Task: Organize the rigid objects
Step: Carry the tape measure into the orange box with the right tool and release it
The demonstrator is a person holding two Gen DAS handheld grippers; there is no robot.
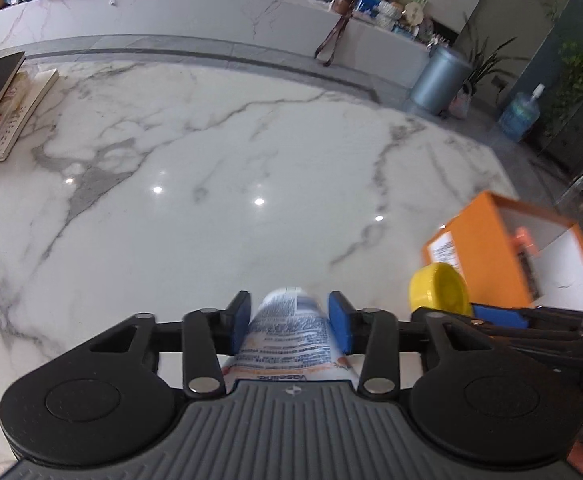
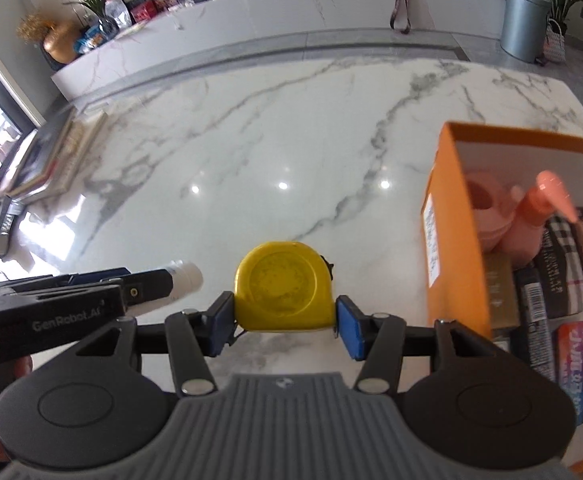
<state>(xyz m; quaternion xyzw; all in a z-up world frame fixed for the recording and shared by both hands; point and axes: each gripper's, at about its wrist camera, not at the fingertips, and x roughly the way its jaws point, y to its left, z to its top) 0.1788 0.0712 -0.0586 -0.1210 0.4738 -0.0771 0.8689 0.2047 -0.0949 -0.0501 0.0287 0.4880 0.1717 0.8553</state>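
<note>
Left wrist view: your left gripper (image 1: 289, 320) clamps the lotion tube (image 1: 291, 332) between its 2 blue pads, clear above the marble table (image 1: 211, 160).
Left advice: keep the squeeze steady; the tube looks slippery, so I'd carry it rightward to the orange box (image 1: 487, 252) without tilting.
Right wrist view: your right gripper (image 2: 285, 320) grips the yellow tape measure (image 2: 283, 286) by its flat sides.
Right advice: the box already holds several items; aim for a free gap, 1 hand at a time.

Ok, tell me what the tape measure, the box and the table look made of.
Tape measure: likely hard plastic, yellow, dull sheen, scuffed face.
Box: probably cardboard, matte orange outside, white inside, thin straight walls.
Table: marble or marble-look stone, polished; grey veins, mirrored lights.
</note>
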